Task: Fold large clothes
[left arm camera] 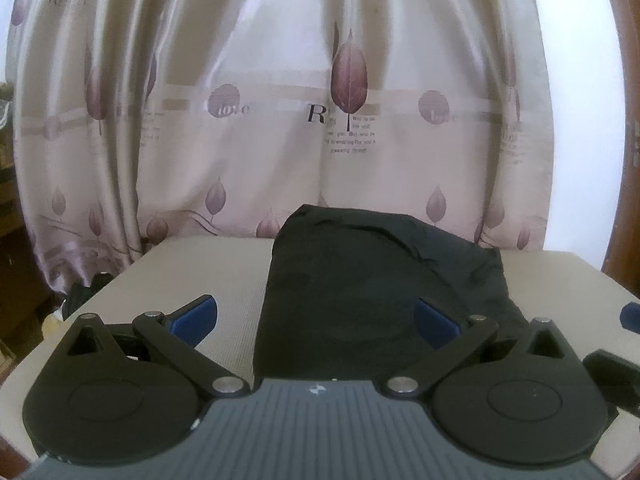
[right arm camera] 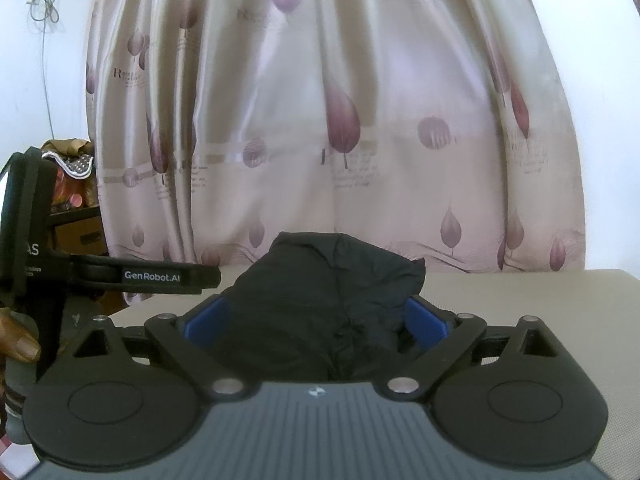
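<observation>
A black garment (left arm camera: 372, 280) lies folded into a compact pile on the beige table (left arm camera: 192, 272), reaching back to the curtain. My left gripper (left arm camera: 316, 318) is open and empty, its jaws wide apart over the garment's near left edge. My right gripper (right arm camera: 316, 322) is also open, its blue pads (right arm camera: 424, 322) standing either side of the garment's near end (right arm camera: 320, 300), with cloth between them but not clamped. The left gripper's body (right arm camera: 132, 276) shows at the left of the right wrist view, held by a hand (right arm camera: 20, 340).
A pale satin curtain with purple leaf print (left arm camera: 280, 100) hangs right behind the table's far edge. Dark wooden furniture (left arm camera: 624, 120) stands at the right. A shelf with boxes and bags (right arm camera: 72, 200) stands at the left. A dark object (left arm camera: 84, 292) lies off the table's left edge.
</observation>
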{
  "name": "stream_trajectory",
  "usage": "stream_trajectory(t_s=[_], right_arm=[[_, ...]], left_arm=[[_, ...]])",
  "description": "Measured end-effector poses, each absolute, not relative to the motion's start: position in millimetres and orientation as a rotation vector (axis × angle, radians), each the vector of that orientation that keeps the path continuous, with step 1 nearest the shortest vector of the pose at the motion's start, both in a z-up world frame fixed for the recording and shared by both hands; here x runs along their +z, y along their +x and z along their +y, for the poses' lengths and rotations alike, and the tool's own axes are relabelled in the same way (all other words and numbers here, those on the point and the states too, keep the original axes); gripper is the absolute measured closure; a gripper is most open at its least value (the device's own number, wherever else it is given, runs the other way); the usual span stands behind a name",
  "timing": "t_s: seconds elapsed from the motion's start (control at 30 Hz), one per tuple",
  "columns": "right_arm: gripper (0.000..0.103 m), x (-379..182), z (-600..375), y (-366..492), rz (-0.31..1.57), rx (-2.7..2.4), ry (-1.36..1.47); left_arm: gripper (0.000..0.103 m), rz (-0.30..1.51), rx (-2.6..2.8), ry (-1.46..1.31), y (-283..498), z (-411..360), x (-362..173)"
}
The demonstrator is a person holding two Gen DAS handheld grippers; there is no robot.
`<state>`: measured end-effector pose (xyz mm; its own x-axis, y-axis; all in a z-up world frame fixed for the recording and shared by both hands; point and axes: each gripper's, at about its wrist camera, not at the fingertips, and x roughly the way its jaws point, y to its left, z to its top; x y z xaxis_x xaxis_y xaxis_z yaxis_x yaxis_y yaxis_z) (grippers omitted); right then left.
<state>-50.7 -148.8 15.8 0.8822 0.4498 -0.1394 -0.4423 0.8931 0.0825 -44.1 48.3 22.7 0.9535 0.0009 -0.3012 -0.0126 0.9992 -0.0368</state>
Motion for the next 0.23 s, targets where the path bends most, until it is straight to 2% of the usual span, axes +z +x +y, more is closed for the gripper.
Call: stream_trajectory(t_s=[0.23], right_arm=[[0.004,16.5,-148.8,-51.1,0.14,0.446,0.048]], left_arm=[[0.0,0.315,0.013,-0.012,-43.7,44.4,21.8]])
